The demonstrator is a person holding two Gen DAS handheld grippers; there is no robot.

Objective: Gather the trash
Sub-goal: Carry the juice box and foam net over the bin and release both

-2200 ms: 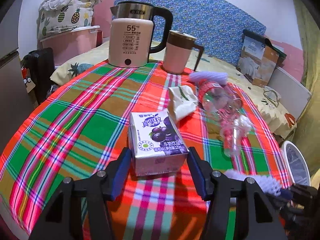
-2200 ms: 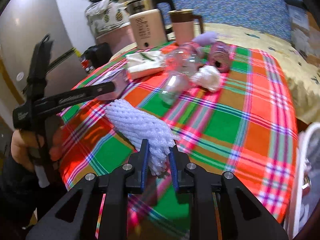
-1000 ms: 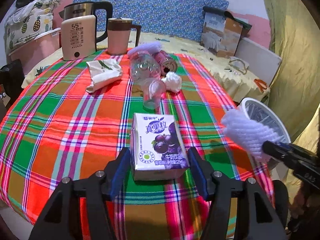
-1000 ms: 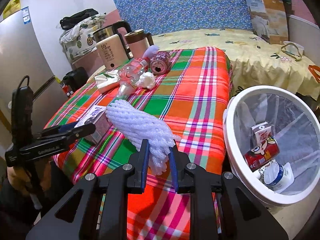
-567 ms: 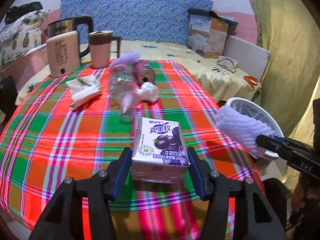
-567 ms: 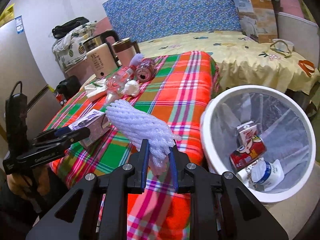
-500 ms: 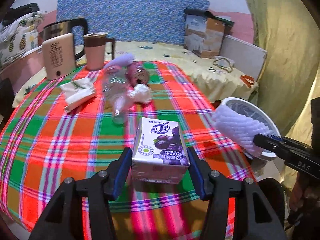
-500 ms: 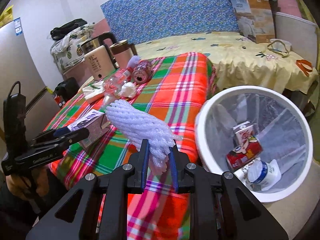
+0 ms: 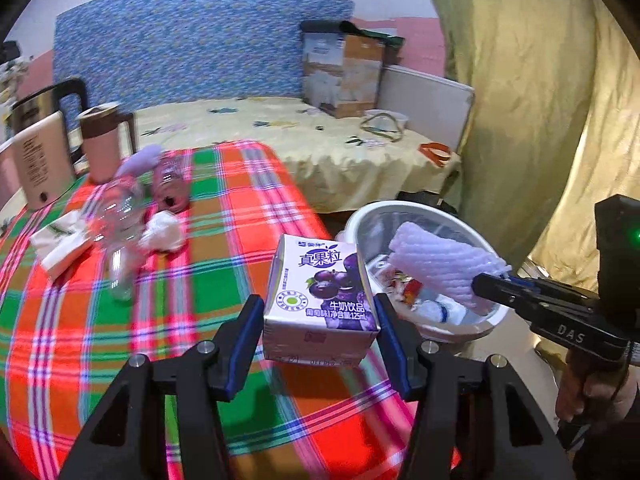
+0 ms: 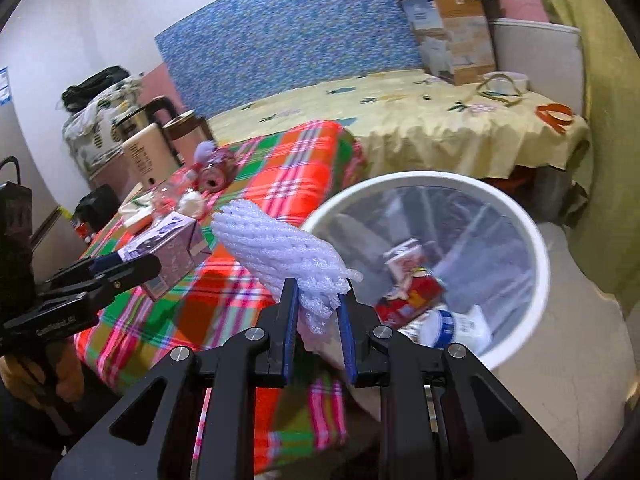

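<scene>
White foam netting (image 10: 280, 248) pinched in the right claw (image 10: 318, 320) hangs beside the bin (image 10: 536, 240) rim, nearer than the milk carton (image 9: 322, 300) gripped by the left claw (image 9: 320, 320).

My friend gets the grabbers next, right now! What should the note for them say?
Left gripper: clamped on the purple milk carton, lifted near the table's edge.
Right gripper: pinching one end of the white foam net, beside the white bin's rim, not yet over its opening.
Done: a red can, a small carton and a white tub already lie in the bin.
Left: drop the foam net and the carton in. Then fetch what is on the checked tablecloth: clear bottle, pink can, crumpled tissue, folded wrapper. The kettle and mug are likely not trash.
</scene>
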